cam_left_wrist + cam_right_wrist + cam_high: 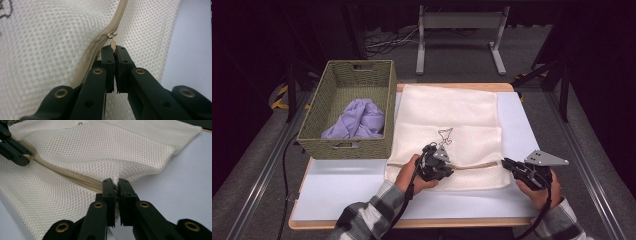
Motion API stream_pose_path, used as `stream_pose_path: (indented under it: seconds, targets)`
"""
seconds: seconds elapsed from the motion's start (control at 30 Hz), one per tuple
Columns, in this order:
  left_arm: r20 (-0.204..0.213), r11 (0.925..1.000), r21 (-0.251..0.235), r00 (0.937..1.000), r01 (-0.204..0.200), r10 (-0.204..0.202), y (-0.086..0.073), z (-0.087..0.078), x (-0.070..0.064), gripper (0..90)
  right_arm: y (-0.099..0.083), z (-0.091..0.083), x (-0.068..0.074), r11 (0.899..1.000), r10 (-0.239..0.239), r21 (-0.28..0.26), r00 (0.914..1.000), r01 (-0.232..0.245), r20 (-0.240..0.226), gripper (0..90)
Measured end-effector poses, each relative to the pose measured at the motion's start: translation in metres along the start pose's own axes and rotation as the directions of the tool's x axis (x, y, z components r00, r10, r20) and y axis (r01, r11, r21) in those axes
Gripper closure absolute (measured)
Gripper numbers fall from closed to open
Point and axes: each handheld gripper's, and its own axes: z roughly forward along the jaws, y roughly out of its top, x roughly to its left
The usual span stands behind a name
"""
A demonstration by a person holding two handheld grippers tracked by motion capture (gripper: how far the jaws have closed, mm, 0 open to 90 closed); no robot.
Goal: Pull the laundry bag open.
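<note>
A cream mesh laundry bag [447, 135] lay flat across the middle of the white table [347, 195], its far end reaching the table's far edge and its near end lying between the person's two hands. A beige zipper [474, 165] ran across the bag close to its near edge. The left gripper [435, 165] sat on the bag towards the left part of that zipper line; in the left gripper view its jaws were pressed together on the small zipper pull [113, 44], which hung from the slider [111, 34] just past the jaw tips. The right gripper [508, 164] was at the bag's right edge, where the zipper ended; in the right gripper view its jaws were closed tight on a pinch of mesh at the bag's corner [116, 181], lifting the fabric there into a small ridge above the table. That same view showed the left gripper's black jaw tips farther off at the upper left, resting on the zipper. The stretch of zipper between the two grippers looked closed, though its teeth were too fine to tell for certain. A small dark line drawing [445, 135] marked the bag just beyond the left gripper. To the left of the bag, touching its edge, stood a green woven basket [314, 127] with a crumpled lilac cloth [358, 120] inside it.
</note>
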Motion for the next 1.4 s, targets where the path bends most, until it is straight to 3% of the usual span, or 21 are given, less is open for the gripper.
stream_pose_path:
  seconds: [0.1, 0.4, 1.0, 1.4]
  targets:
    - [-0.017, 0.9997, 0.018, 0.9997, -0.015, 0.016, -0.005, -0.003, 0.001, 87.2, -0.001, 0.001, 0.000, 1.000, -0.003, 0.003, 1.0000, 0.003, 0.005, 85.5]
    - [-0.049, 0.9997, 0.022, 0.9987, -0.010, 0.011, -0.018, -0.020, 0.004, 87.2, -0.001, 0.001, -0.001, 1.000, -0.020, 0.007, 0.9996, 0.020, 0.021, 85.5]
    - [-0.076, 0.9976, 0.008, 0.9948, 0.069, -0.068, -0.061, -0.058, 0.018, 87.1, -0.004, 0.002, -0.004, 1.000, -0.016, 0.016, 0.9989, 0.015, 0.044, 85.5]
    - [-0.115, 0.9937, 0.006, 0.9872, 0.112, -0.111, -0.089, -0.080, 0.023, 87.1, -0.004, 0.003, -0.005, 1.000, -0.016, 0.023, 0.9985, 0.014, 0.052, 85.4]
